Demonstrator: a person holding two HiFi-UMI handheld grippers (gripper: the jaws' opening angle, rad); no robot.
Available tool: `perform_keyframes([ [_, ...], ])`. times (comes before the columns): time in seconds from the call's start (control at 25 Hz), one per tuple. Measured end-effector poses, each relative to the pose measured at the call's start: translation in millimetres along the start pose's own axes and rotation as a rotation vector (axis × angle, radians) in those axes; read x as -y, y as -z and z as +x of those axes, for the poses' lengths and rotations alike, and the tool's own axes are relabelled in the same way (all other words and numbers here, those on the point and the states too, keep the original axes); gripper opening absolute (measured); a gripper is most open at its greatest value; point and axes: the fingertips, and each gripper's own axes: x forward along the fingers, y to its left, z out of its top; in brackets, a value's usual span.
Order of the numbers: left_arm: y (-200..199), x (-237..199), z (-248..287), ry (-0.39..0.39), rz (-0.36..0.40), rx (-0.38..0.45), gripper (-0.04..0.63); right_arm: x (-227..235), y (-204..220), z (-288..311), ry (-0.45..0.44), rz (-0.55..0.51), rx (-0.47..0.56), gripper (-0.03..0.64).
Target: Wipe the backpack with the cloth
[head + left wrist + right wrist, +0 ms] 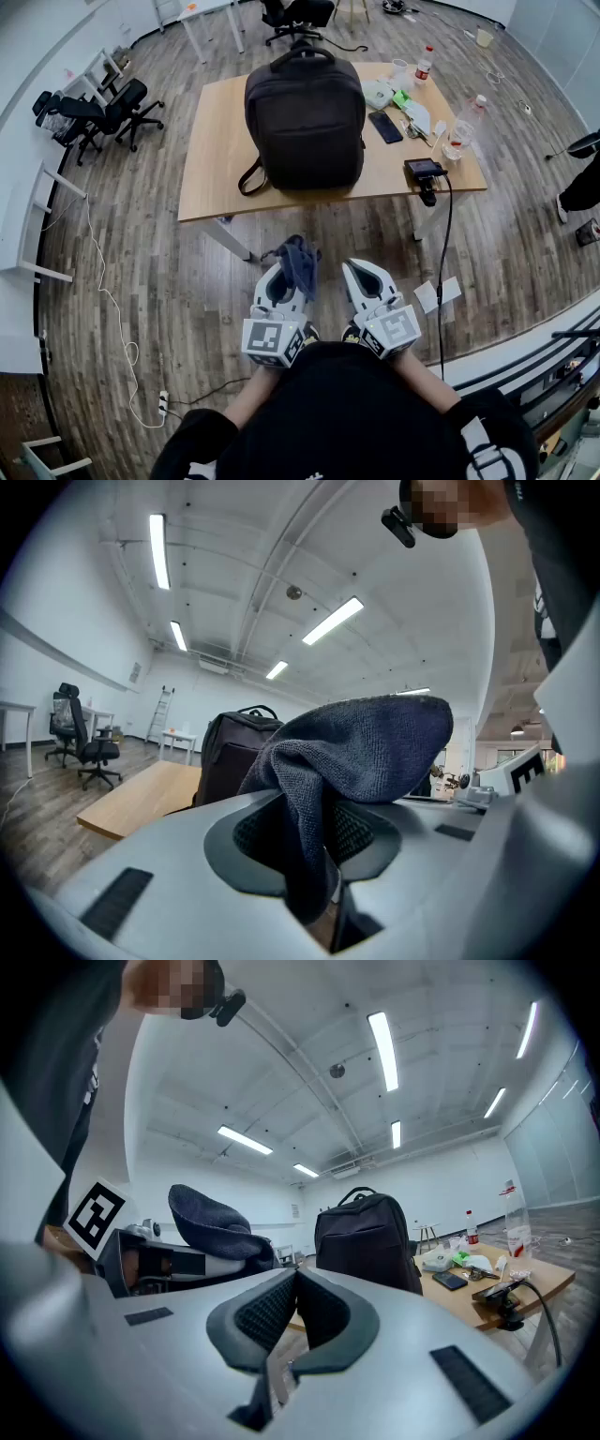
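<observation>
A black backpack (305,114) stands upright on the wooden table (211,159), also seen ahead in the left gripper view (234,752) and the right gripper view (367,1234). My left gripper (281,277) is shut on a dark blue cloth (298,262), which bunches up over its jaws (361,752). It is held close to my body, well short of the table. My right gripper (361,278) is beside it, shut with nothing between its jaws (292,1283). The cloth (211,1218) shows at the left of the right gripper view.
On the table's right side lie a phone (385,127), bottles (424,64), cups and small items, with a clamped device (424,172) at the front edge and a cable hanging from it. Office chairs (103,114) stand to the left. A cable runs across the wooden floor (122,319).
</observation>
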Motion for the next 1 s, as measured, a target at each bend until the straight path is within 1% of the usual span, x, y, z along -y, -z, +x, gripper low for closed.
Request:
perform_keyframes([
  [0.2,1,-6,-1,-0.023,-0.005,0.001,0.094,0,0,5,-0.015,0.002,0.001,0.009],
  [0.36,2,-15,-3,-0.027,-0.015,-0.001,0.094,-4,2,9,-0.015,-0.004,-0.002,0.009],
  [0.6,6,-30,-5,-0.011,-0.032,-0.01,0.094,-11,3,17,0.01,-0.015,0.001,0.009],
  [0.8,9,-48,-9,0.005,-0.05,-0.018,0.094,-19,4,29,0.029,0.001,0.006,0.009],
  [0.92,10,-59,-15,0.009,-0.058,-0.023,0.094,-28,7,36,0.037,-0.009,0.001,0.009],
  [1.0,8,-68,-12,0.007,-0.057,-0.023,0.094,-25,5,45,0.047,-0.019,0.011,0.009],
])
